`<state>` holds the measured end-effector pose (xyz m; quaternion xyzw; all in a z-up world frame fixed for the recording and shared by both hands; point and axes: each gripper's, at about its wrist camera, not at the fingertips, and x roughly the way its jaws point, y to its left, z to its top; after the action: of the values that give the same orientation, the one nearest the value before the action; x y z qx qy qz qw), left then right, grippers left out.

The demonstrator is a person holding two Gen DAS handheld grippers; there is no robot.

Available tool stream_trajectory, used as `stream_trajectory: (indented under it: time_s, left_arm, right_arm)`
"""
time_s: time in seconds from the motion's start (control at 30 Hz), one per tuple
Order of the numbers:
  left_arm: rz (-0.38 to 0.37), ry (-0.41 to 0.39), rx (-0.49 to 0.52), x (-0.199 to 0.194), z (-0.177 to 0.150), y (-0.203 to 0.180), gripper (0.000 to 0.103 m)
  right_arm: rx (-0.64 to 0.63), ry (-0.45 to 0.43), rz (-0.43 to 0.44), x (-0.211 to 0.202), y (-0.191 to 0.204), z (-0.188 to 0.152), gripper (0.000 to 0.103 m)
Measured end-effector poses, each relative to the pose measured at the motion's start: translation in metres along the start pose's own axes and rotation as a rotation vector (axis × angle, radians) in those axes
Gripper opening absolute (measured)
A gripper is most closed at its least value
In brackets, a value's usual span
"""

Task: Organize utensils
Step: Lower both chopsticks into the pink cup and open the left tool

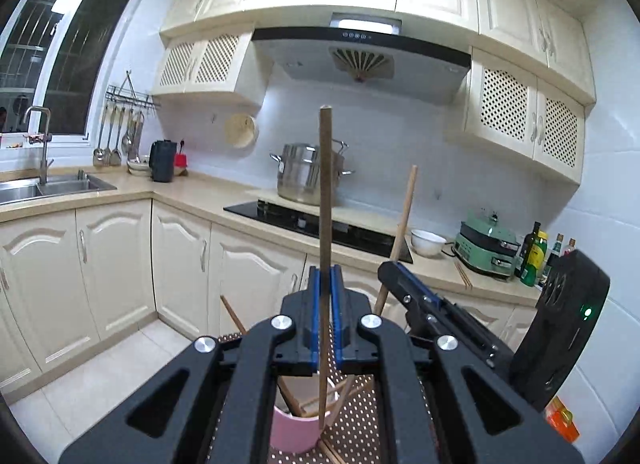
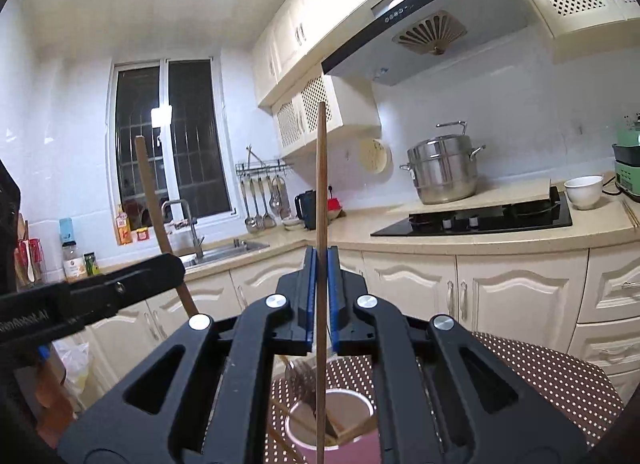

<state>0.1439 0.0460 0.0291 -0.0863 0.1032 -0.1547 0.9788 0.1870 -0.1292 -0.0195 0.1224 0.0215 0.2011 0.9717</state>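
1. Spanning the far wall, the cream cabinets (image 1: 120,256) carry a beige worktop (image 1: 192,192), with a range hood (image 1: 360,60) mounted above a black hob (image 1: 320,224).
2. The steel stockpot (image 1: 308,172) stands on a board over the hob; a white bowl (image 1: 428,242) sits on the worktop just beside the hob's right end.
3. The tabletop (image 2: 540,376) below both grippers is covered with a brown cloth with white dots.
4. The left gripper (image 1: 325,292) is closed on a dark chopstick (image 1: 325,200). The stick stands near upright between the blue pads, top end above the gripper.
5. The right gripper (image 2: 320,276) is closed on a light chopstick (image 2: 321,176), likewise held near upright. In the left wrist view this gripper appears to the right of the left one, its stick leaning slightly.
6. The pink cup (image 1: 296,432) stands on the tabletop directly below the grippers. Its white interior holds several wooden chopsticks leaning at mixed angles.
7. In the left wrist view, the lower end of the dark chopstick reaches down to the cup's rim. In the right wrist view, the lower end of the light chopstick crosses in front of the cup mouth; whether either tip is inside the cup cannot be determined.
8. Loose chopsticks (image 1: 332,452) lie on the cloth beside the cup's base.
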Motion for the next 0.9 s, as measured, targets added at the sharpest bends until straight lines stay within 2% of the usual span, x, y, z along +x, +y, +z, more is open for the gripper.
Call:
stream_trajectory:
  time_s: [0.17, 0.37, 0.73, 0.83, 0.9]
  left_arm:
    - [0.048, -0.04, 0.02, 0.008, 0.002, -0.001, 0.005]
    - [0.062, -0.039, 0.047, 0.02, -0.008, -0.003, 0.005]
    - [0.079, 0.084, 0.055, 0.046, -0.038, 0.004, 0.005]
    - [0.102, 0.1, 0.056, 0.048, -0.046, 0.006, 0.005]
    - [0.092, 0.1, 0.053, 0.046, -0.05, 0.006, 0.005]
  right_arm:
    - [0.01, -0.021, -0.016, 0.01, -0.004, -0.003, 0.006]
    - [0.006, -0.038, -0.02, 0.014, -0.003, -0.007, 0.006]
    - [0.024, -0.036, 0.0, 0.016, -0.003, -0.003, 0.006]
    - [0.02, -0.045, 0.003, 0.014, -0.003, -0.003, 0.006]
    - [0.02, -0.051, 0.001, 0.012, -0.002, -0.003, 0.006]
